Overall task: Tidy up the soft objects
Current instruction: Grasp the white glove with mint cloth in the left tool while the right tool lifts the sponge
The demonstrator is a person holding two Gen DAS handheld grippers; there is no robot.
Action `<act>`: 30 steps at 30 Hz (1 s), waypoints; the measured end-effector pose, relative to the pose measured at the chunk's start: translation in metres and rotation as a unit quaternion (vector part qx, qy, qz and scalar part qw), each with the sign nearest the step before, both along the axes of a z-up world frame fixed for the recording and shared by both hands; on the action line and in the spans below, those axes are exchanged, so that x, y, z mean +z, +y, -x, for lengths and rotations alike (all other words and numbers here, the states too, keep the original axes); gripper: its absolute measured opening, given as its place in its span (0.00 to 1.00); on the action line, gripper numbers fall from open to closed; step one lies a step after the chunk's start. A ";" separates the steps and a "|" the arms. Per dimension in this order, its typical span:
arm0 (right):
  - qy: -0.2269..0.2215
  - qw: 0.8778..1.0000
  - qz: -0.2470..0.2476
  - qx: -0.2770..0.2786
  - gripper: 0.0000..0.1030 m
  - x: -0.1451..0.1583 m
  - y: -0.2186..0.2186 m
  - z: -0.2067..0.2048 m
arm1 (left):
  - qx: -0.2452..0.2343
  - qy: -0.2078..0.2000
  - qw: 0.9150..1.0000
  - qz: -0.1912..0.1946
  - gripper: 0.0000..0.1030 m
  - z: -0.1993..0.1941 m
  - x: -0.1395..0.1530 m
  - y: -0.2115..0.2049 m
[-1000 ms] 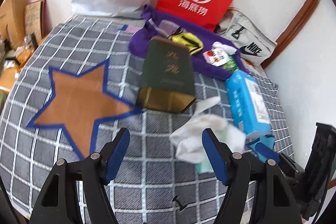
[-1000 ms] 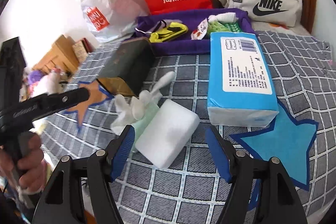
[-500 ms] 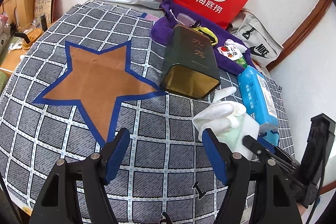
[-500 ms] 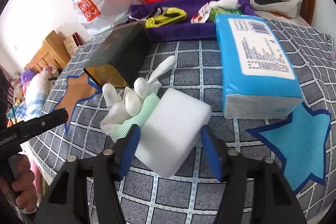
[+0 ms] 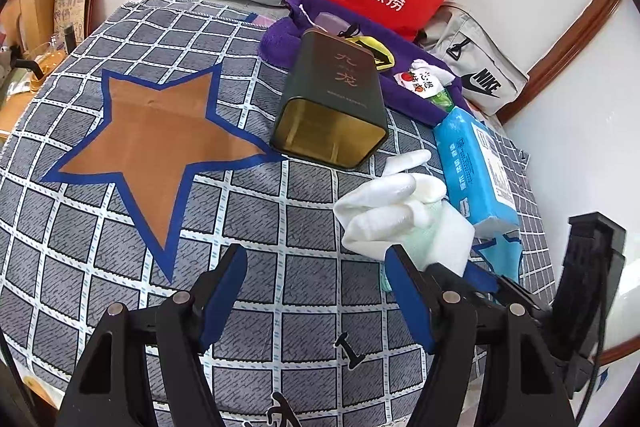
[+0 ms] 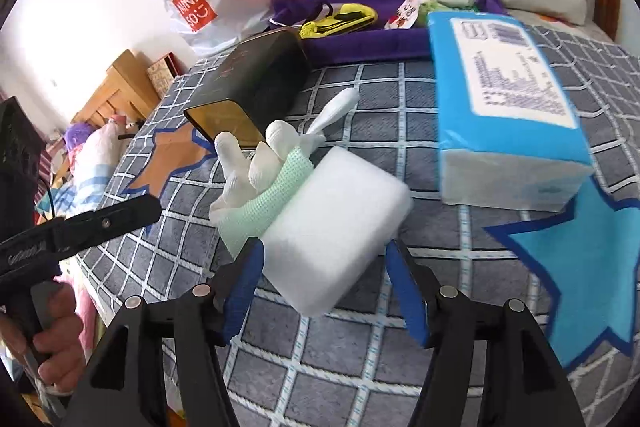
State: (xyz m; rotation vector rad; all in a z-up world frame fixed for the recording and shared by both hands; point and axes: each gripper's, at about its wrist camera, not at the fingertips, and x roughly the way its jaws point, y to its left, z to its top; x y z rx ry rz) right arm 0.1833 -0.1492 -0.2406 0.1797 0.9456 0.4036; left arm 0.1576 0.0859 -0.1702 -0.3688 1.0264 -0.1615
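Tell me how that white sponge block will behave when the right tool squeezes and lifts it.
The sponge looks like soft foam, so it will probably dent between the right tool rather than resist. It is likely very light for its bulk. The glove lies against its far side and may drag along or flop off when it rises.

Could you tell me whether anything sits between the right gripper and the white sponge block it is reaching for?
Nothing visible does. The right gripper is open, its fingers already flanking the near end of the white sponge block. The white glove lies against the block's far left side.
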 end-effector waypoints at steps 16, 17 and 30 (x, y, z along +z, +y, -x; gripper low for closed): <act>-0.031 0.999 -0.026 0.009 0.34 0.021 -0.038 0.040 | -0.038 -0.005 0.999 -0.002 0.68 -0.011 0.002 -0.034; -0.029 0.999 -0.027 0.012 0.34 0.022 -0.041 0.044 | -0.045 -0.006 0.999 -0.003 0.68 -0.013 0.002 -0.040; 0.014 0.999 -0.015 -0.038 0.57 0.005 -0.114 0.051 | -0.079 0.000 0.994 -0.073 0.74 -0.047 -0.020 -0.098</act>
